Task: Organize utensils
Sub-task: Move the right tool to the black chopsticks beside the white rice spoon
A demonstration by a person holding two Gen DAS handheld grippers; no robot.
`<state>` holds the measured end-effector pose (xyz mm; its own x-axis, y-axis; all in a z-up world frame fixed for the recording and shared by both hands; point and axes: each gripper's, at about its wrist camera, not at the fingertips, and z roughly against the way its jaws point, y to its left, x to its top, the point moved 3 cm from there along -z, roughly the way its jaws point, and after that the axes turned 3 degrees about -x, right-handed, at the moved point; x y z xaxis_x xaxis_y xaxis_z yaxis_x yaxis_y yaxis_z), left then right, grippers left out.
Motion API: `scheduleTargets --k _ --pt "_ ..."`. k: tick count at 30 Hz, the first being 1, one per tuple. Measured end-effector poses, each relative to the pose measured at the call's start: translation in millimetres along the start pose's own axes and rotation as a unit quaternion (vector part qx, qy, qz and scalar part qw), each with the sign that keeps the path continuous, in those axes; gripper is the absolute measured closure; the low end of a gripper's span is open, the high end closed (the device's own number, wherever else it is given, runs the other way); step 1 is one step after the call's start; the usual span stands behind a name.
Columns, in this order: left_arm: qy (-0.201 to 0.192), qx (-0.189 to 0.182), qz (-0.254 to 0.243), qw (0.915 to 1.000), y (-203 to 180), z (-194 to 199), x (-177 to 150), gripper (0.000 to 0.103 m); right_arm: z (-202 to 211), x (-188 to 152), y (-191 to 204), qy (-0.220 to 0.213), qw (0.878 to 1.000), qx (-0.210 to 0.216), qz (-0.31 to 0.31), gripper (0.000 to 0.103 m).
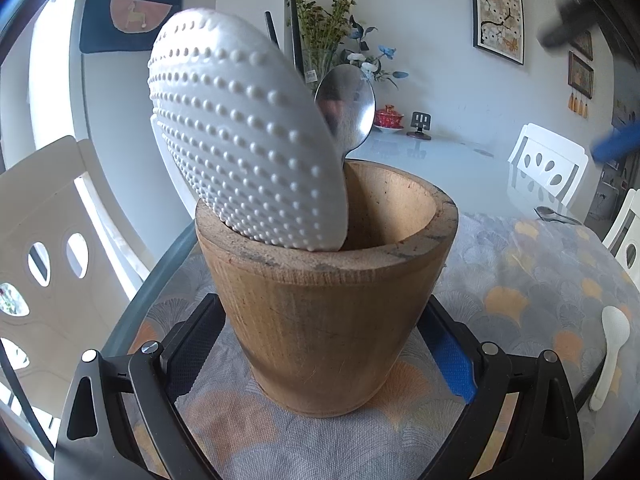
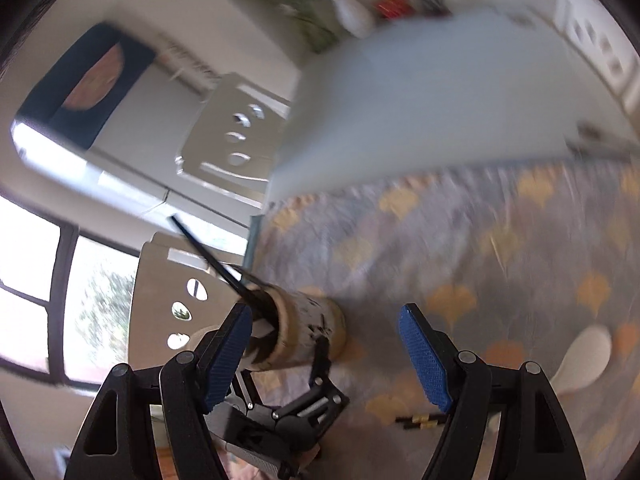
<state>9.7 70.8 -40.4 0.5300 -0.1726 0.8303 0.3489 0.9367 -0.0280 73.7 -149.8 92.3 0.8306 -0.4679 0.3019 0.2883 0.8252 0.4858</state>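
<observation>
A wooden cup (image 1: pixel 328 312) stands on the patterned cloth. My left gripper (image 1: pixel 324 304) is shut on its lower part, one finger against each side. In the cup are a white dotted rice paddle (image 1: pixel 240 136), a metal spoon (image 1: pixel 350 108) and black chopsticks (image 1: pixel 296 36). My right gripper (image 2: pixel 325 310) hangs open and empty over the cloth, to the right of the cup (image 2: pixel 308 336). A white spoon (image 2: pixel 584 360) lies beyond its right finger. A pair of black chopsticks with gold bands (image 2: pixel 420 422) lies on the cloth below it. The right wrist view is blurred.
A second metal spoon (image 1: pixel 556 214) lies at the far edge of the cloth (image 1: pixel 520 280). White chairs (image 1: pixel 548 164) surround the glass table. A vase of flowers (image 1: pixel 320 40) and a red lidded cup (image 1: pixel 388 116) stand at the far end.
</observation>
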Motion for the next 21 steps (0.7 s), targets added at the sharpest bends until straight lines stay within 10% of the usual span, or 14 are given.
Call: scheduleTargets --k 21 --pt "0.006 0.001 0.0 1.0 0.4 -1.5 -1.4 0.007 -66.9 -75.3 -148.7 0.16 0.952 -0.005 -0.26 0.029"
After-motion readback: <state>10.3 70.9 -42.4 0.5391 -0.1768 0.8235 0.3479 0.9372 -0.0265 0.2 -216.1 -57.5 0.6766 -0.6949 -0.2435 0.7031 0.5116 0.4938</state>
